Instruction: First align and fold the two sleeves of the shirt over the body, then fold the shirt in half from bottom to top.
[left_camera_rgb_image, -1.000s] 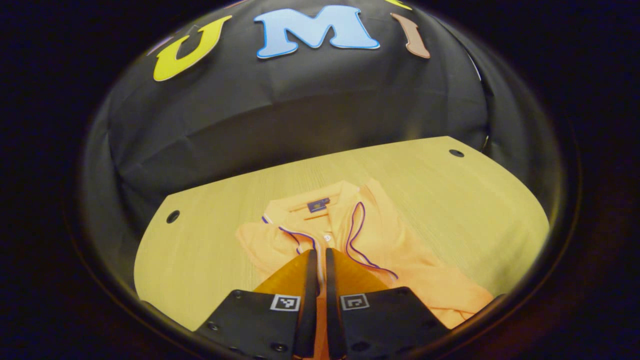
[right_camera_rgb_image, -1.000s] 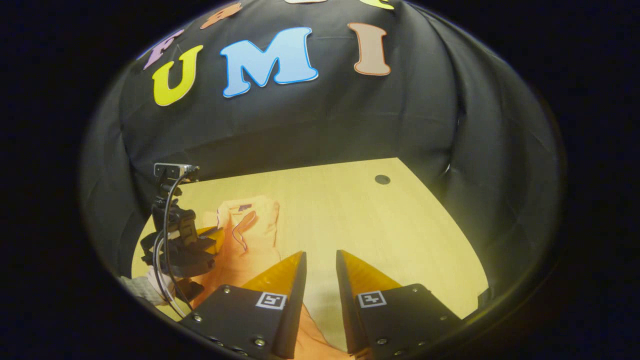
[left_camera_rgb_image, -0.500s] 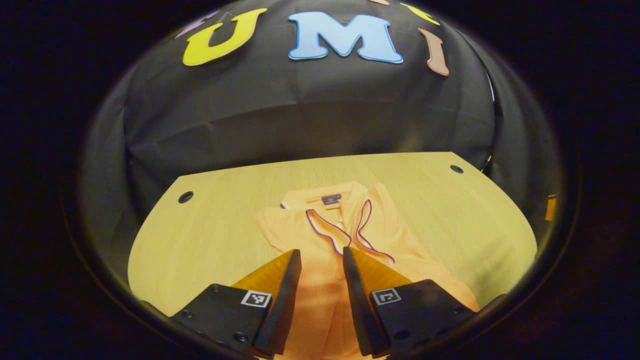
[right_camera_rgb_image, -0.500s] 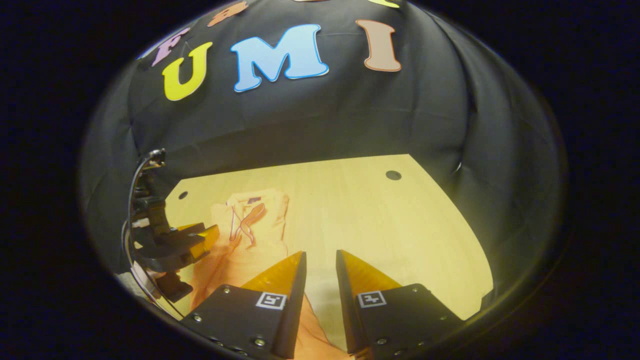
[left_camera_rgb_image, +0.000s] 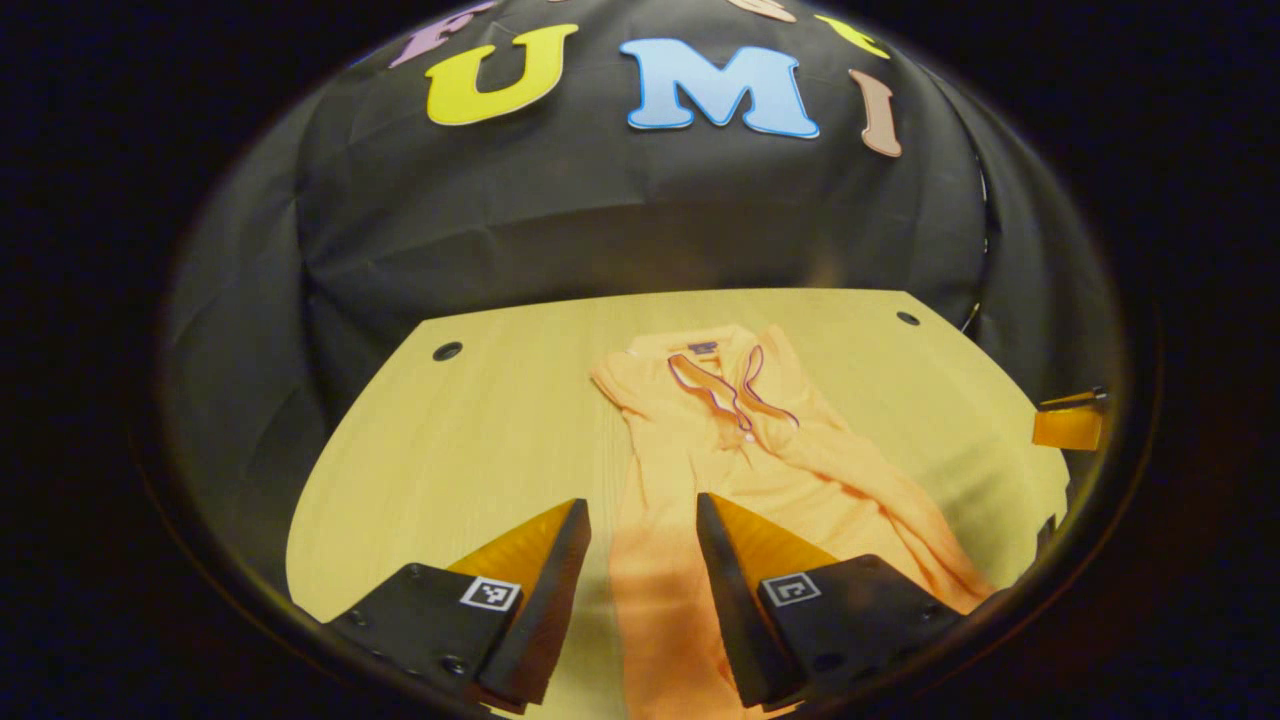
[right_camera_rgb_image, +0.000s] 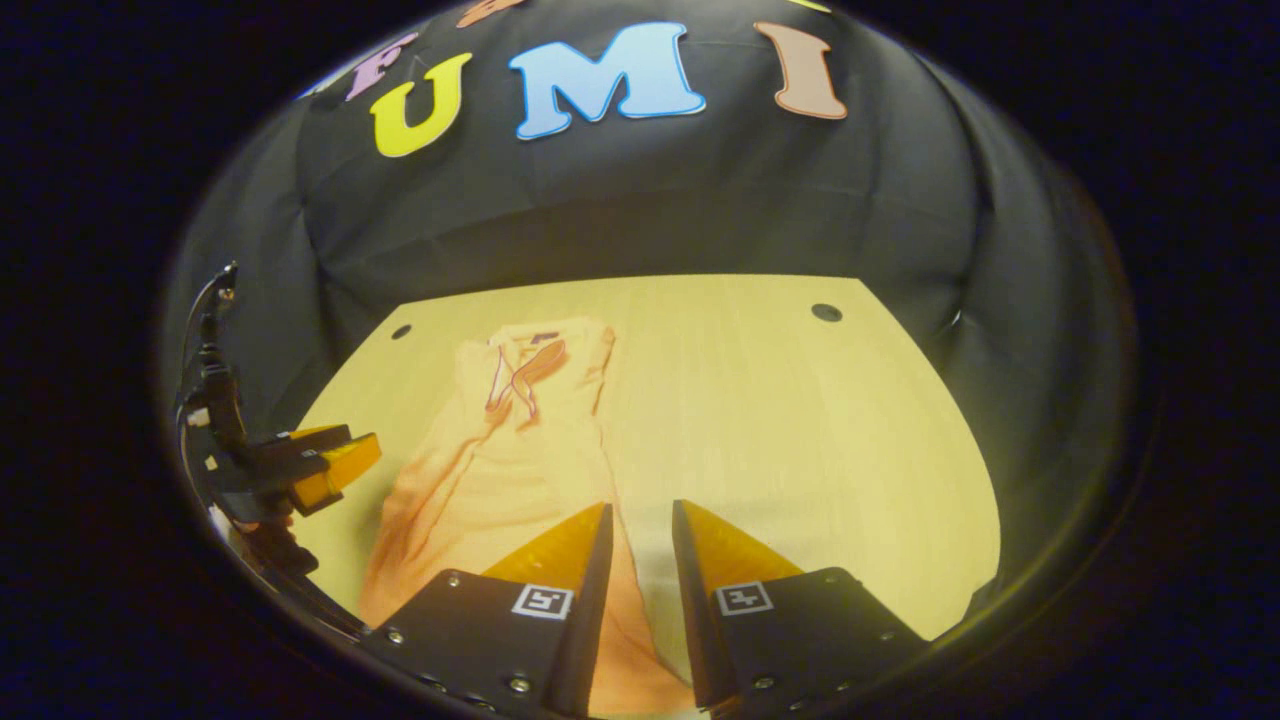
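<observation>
Left gripper view
- Left gripper (left_camera_rgb_image: 640, 510): low over the near part of the shirt, jaws wide apart, nothing held.
- Shirt (left_camera_rgb_image: 720, 450): orange, flat on the table (left_camera_rgb_image: 480, 440), collar at the far end, body long and narrow toward the camera.
- Sleeves: seem folded in over the body, one long fold lying slantwise across the right side.
- Bottom edge of shirt: under the fingers, hard to see.
- Right gripper (left_camera_rgb_image: 1068, 420): far off at the right edge, above the table, apart from the shirt; open or shut, cannot tell from here.

Right gripper view
- Right gripper (right_camera_rgb_image: 640, 520): low over the near right edge of the shirt (right_camera_rgb_image: 510, 450), jaws a little apart, a narrow gap, no cloth pinched between them.
- Left gripper (right_camera_rgb_image: 325, 465): at the left, beside the shirt, above the table (right_camera_rgb_image: 800, 420).
- Shirt spot: left half of the table, collar far, bottom edge near.

Step in hand
- Guess: sleeve part looks done, bottom-to-top fold not yet begun.

Next move
- Needs: each gripper down on one near bottom corner.
- Needs: a pinch on both corners, then a lift and a carry up to the collar, both sides level.
- Watch out: sleeves could slip loose with a quick pull.
</observation>
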